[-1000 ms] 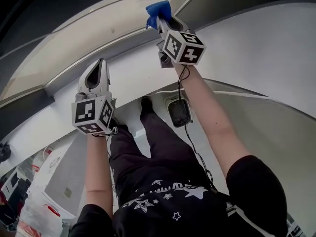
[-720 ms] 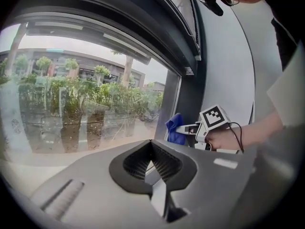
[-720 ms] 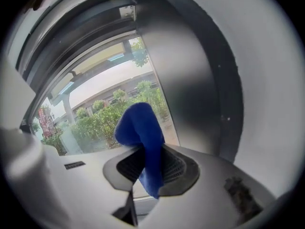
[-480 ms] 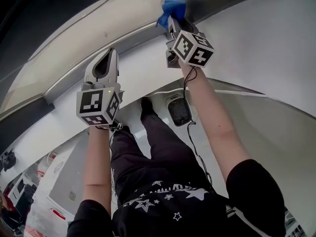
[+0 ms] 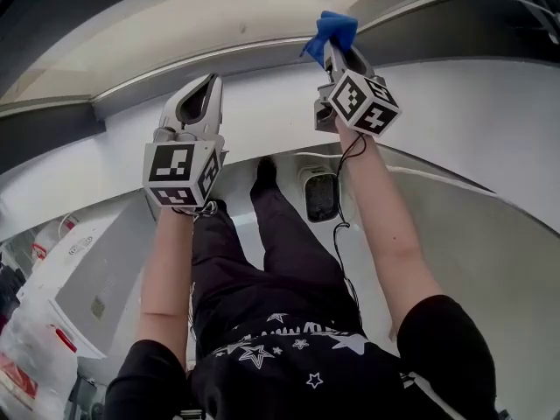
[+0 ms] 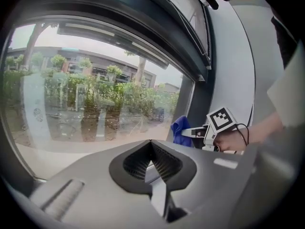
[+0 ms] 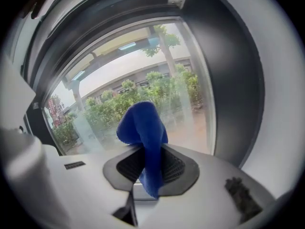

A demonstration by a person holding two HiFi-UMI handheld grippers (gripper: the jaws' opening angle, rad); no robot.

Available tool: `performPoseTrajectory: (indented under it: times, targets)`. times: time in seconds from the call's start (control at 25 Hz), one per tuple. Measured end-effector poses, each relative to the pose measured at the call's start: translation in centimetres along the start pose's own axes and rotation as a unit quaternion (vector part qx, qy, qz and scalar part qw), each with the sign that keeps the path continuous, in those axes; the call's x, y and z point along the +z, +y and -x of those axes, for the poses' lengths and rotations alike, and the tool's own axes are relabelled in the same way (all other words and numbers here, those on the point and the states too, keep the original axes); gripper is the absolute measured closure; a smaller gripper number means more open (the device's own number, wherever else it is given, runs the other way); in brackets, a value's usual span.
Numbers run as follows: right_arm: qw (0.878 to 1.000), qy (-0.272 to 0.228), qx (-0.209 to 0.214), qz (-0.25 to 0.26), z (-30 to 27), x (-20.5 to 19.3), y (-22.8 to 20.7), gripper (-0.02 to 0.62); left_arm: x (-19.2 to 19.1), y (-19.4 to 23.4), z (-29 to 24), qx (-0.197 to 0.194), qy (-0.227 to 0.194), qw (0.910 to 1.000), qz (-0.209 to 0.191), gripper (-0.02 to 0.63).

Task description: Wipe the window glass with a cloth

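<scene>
Now both further right: right tongs point(image 5: 339, 52) clenched on cloth point(image 5: 332, 30) at window glass point(image 5: 157, 33); left tongs point(image 5: 208, 84) clenched, empty.

My right gripper point(image 5: 339, 52) is up in front of the window glass point(image 5: 157, 16), near its right edge. The cloth point(image 5: 331, 29) sits between the jaws and sticks out ahead toward the pane. The window frame point(image 7: 233, 80) runs just right of the cloth. My left gripper point(image 5: 206, 90) is to the left, before the same glass, well apart from the cloth.
</scene>
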State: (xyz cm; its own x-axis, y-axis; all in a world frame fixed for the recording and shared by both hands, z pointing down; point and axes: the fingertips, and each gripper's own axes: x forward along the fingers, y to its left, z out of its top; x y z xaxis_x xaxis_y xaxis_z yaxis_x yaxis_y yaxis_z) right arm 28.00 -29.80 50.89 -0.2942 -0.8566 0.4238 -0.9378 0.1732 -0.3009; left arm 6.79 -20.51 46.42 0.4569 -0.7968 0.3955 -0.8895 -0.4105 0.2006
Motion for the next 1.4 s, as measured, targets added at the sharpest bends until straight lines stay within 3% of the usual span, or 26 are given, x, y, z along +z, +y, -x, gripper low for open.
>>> performPoseTrajectory:
  times: [0.2, 0.36, 0.6, 0.84, 0.96, 1.08, 1.2, 1.4]
  targets:
    - [0.998, 0.031, 0.052, 0.020, -1.8, -3.5, 10.1, 0.522, -1.5, 8.1, 6.8, 0.062, -0.007, 0.9977, 0.024, 0.597]
    - [0.989, 0.075, 0.115, 0.047, -3.5, -8.1, 19.7, 0.522, -4.0, 14.4, 13.1, 0.127, -0.010, 0.9904, 0.054, 0.597]
    - [0.966, 0.120, 0.202, 0.104, -5.8, -15.2, 33.7, 0.522, -8.4, 22.5, 21.6, 0.200, -0.016, 0.9754, 0.091, 0.597]
    - [0.939, 0.139, 0.273, 0.154, -8.1, -20.9, 45.5, 0.522, -11.4, 29.0, 27.3, 0.247, -0.025, 0.9619, 0.115, 0.597]
    - [0.934, 0.142, 0.283, 0.165, -9.8, -23.5, 49.7, 0.520, -12.8, 31.5, 28.6, 0.255, -0.027, 0.9580, 0.127, 0.597]
    - [0.937, 0.153, 0.273, 0.154, -11.7, -26.0, 52.4, 0.520, -13.4, 33.9, 29.9, 0.268, -0.033, 0.9530, 0.138, 0.597]
    - [0.938, 0.159, 0.264, 0.159, -13.6, -27.6, 54.3, 0.520, -13.6, 36.0, 31.0, 0.278, -0.039, 0.9486, 0.145, 0.597]
    - [0.941, 0.159, 0.247, 0.168, -16.4, -28.8, 55.5, 0.520, -14.4, 37.4, 31.9, 0.278, -0.035, 0.9489, 0.145, 0.597]
